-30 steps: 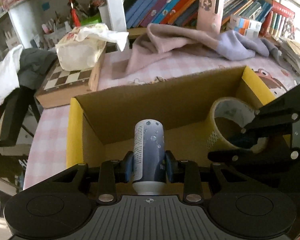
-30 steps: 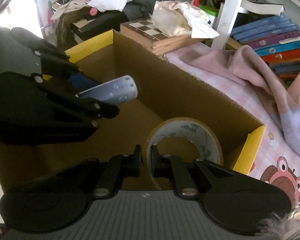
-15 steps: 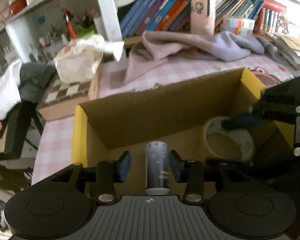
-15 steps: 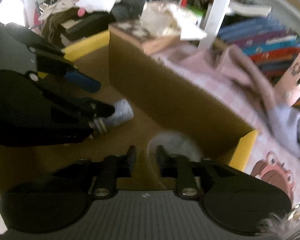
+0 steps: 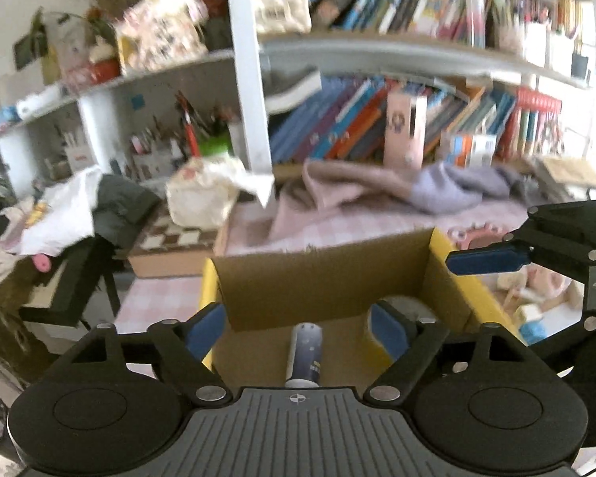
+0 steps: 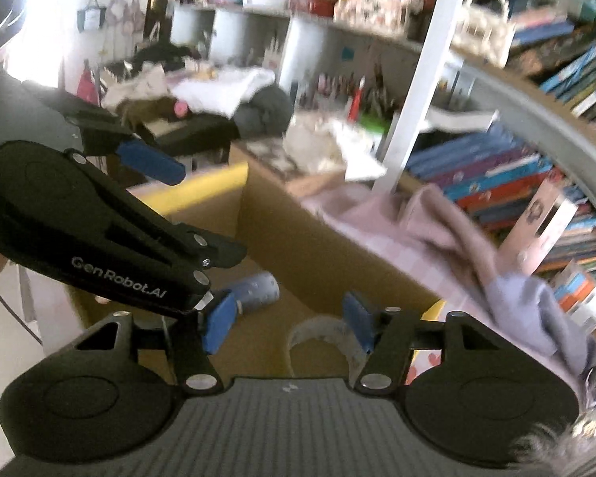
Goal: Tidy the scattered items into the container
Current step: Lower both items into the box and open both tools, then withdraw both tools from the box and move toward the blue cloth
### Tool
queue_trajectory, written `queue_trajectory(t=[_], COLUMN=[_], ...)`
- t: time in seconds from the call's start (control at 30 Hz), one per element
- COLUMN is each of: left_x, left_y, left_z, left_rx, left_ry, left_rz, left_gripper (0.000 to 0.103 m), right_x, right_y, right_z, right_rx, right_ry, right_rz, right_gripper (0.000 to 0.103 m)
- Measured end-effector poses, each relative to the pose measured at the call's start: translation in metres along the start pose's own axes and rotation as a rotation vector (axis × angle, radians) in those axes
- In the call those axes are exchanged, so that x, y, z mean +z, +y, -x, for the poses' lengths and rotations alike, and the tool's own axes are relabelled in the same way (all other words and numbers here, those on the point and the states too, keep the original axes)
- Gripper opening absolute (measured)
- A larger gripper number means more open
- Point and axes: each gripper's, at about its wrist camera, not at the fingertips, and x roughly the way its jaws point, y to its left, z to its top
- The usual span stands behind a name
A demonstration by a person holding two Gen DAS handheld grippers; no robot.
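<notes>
Bookshelves loom behind the cardboard box [image 5: 322, 278], bottle [image 5: 305, 351] and tape roll [image 6: 322, 334] lying inside, left gripper [image 5: 298, 328] and right gripper [image 6: 288, 318] spread wide, empty: drop-off looks done, next fetch remaining clutter.

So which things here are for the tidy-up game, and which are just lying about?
For the job:
- cardboard box
- blue bottle, lying inside the box
- tape roll, inside the box
- left gripper, open
- right gripper, open

Just lying about:
- pink cloth
- chessboard box
- books
</notes>
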Motion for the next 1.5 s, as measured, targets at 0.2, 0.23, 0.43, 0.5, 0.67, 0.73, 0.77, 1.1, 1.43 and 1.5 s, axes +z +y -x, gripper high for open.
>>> queue_trajectory(t=[0.2, 0.23, 0.43, 0.5, 0.67, 0.73, 0.77, 1.1, 1.43, 1.5], left_x=[-0.011, -0.014, -0.036, -0.044, -0.061, -0.067, -0.072, -0.115, -0.145, -0.148], left_y=[0.000, 0.000, -0.005, -0.008, -0.018, -0.023, -0.026, -0.046, -0.068, -0.071], left_z=[0.053, 0.061, 0.104, 0.117, 0.145, 0.153, 0.157, 0.176, 0.175, 0.173], left_rx=[0.021, 0.023, 0.037, 0.059, 0.073, 0.075, 0.080, 0.091, 0.061, 0.056], left_ry=[-0.058, -0.063, -0.087, -0.095, -0.115, -0.121, -0.123, -0.077, 0.021, 0.042], left_rz=[0.051, 0.064, 0.105, 0.103, 0.124, 0.129, 0.131, 0.112, 0.124, 0.120], left_gripper=[0.086, 0.086, 0.088, 0.088, 0.089, 0.091, 0.093, 0.095, 0.098, 0.098], right_x=[-0.004, -0.007, -0.030, -0.039, -0.061, -0.070, -0.074, -0.117, -0.134, -0.137], right_y=[0.011, 0.013, 0.024, 0.029, 0.042, 0.046, 0.048, 0.071, 0.091, 0.092], right_z=[0.056, 0.064, 0.113, 0.127, 0.155, 0.166, 0.171, 0.200, 0.200, 0.198], right_rx=[-0.049, -0.058, -0.119, -0.146, -0.194, -0.208, -0.213, -0.292, -0.248, -0.245], right_ry=[-0.111, -0.118, -0.137, -0.141, -0.145, -0.150, -0.152, -0.120, -0.026, 0.008], right_rz=[-0.004, -0.012, -0.056, -0.070, -0.127, -0.164, -0.185, -0.305, -0.306, -0.301], right_gripper=[0.064, 0.064, 0.072, 0.074, 0.076, 0.078, 0.078, 0.084, 0.086, 0.086])
